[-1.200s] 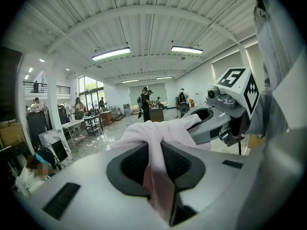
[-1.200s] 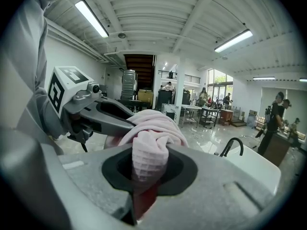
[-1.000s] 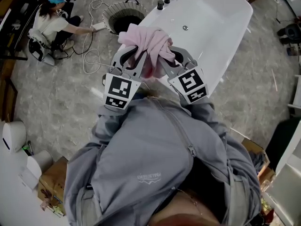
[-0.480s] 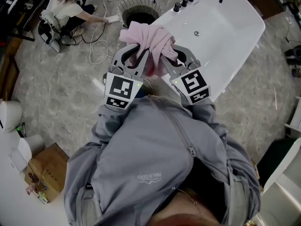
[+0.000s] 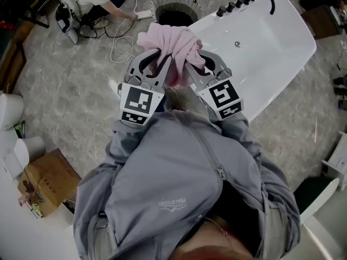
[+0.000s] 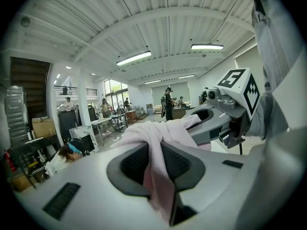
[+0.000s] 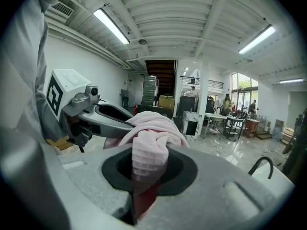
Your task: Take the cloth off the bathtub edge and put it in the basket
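I've swung toward the basket [image 5: 160, 3], now just beyond the pink cloth [image 5: 172, 45]; left tongs [image 5: 158, 58] and right tongs [image 5: 191, 57] both clenched on it; I'd release only above the opening.

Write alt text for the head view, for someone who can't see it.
The left tool and right tool are both shut on one bunched pink cloth, held up in front of the wearer's grey jacket. Beyond it are a white bathtub and a round basket on the floor.
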A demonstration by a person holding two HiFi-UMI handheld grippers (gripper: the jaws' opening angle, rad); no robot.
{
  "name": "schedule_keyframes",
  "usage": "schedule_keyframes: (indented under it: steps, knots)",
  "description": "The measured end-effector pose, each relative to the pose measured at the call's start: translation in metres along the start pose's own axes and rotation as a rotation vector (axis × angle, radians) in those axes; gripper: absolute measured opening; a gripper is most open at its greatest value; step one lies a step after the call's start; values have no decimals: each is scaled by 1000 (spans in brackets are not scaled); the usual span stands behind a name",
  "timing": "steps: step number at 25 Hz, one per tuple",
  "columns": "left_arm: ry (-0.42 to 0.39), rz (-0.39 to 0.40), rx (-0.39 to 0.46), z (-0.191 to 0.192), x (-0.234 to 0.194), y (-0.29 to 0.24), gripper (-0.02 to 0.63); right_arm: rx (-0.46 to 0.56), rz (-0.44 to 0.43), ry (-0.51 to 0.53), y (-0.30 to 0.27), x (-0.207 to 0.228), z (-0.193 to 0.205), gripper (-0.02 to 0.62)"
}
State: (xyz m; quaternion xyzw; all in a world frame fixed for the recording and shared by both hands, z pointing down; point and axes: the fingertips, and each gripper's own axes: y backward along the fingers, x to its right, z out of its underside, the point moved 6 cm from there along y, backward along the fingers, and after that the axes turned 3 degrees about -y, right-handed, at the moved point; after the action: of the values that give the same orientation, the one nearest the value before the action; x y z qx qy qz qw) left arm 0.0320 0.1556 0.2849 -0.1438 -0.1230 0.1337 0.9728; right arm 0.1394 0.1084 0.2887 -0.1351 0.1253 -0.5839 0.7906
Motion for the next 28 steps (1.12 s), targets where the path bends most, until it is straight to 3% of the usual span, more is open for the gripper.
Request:
schedule_keyframes:
  steps: [8,15,28]
  knots:
    - [44,-47,5,20,-40,7,74,-10,-47,23,-46,-7,-11,57]
    - [55,-52,20,34,-100,3,74,-13,-46,29,-104,-7,-34,57]
    - [25,72,63,49,-247,-21,74,-15,79,-33,-230,2,-90,57]
